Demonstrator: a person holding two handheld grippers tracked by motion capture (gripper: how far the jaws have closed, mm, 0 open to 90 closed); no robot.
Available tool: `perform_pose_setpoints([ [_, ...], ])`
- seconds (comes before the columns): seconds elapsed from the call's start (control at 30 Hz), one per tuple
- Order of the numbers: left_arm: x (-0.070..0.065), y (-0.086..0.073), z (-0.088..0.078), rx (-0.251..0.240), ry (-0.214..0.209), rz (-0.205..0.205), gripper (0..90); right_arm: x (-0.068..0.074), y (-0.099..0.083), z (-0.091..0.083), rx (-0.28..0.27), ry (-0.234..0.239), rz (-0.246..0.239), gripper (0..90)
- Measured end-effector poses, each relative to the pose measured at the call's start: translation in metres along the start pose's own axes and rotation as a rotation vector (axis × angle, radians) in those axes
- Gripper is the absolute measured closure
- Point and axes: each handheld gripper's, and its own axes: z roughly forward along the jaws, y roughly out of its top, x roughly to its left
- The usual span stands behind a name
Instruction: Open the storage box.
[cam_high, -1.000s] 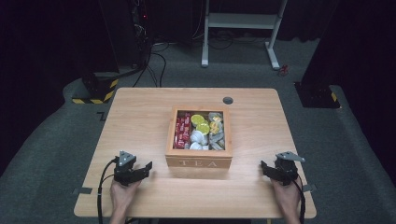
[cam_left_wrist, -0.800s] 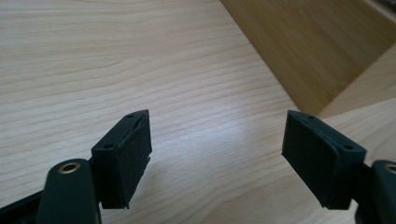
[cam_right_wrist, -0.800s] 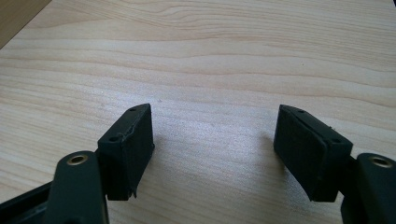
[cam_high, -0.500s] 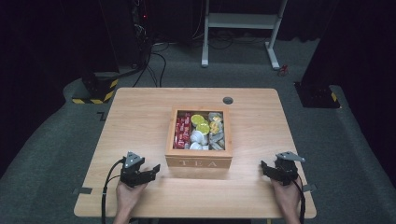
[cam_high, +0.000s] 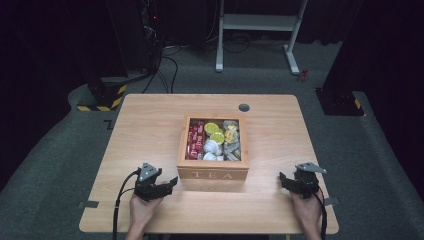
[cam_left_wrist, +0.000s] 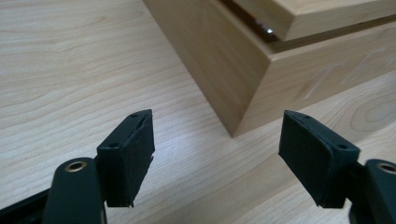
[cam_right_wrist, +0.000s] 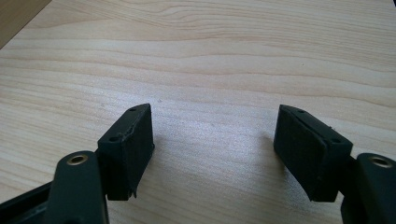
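The wooden tea box (cam_high: 213, 167) sits just right of the left gripper (cam_high: 170, 183), whose empty, wide-apart jaws have just been closing slightly; the right gripper (cam_high: 283, 180) gapes empty.

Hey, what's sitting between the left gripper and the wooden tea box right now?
Nothing: just bare table top between the open left gripper and the near corner of the tea box, as the left gripper view shows.

Your left hand (cam_high: 141, 209) grips the black left hand-held gripper (cam_high: 172, 181) low and level, pointing to your right; its jaws stand wide, have just been closing slightly, and hold nothing. Your right hand (cam_high: 306, 210) holds the black right hand-held gripper (cam_high: 283, 179) pointing left, jaws equally wide, nothing between them.
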Motion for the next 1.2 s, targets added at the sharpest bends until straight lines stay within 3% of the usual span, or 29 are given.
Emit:
perform_pose_setpoints([
  [0.37, -0.012, 0.009, 0.006, -0.017, -0.017, 0.037, 32.0, 0.0, 0.0, 0.0, 0.0, 0.0, 0.0, 28.4],
  [1.2, -0.021, 0.022, 0.011, -0.037, -0.033, 0.055, 47.3, 0.0, 0.0, 0.0, 0.0, 0.001, -0.002, 28.4],
])
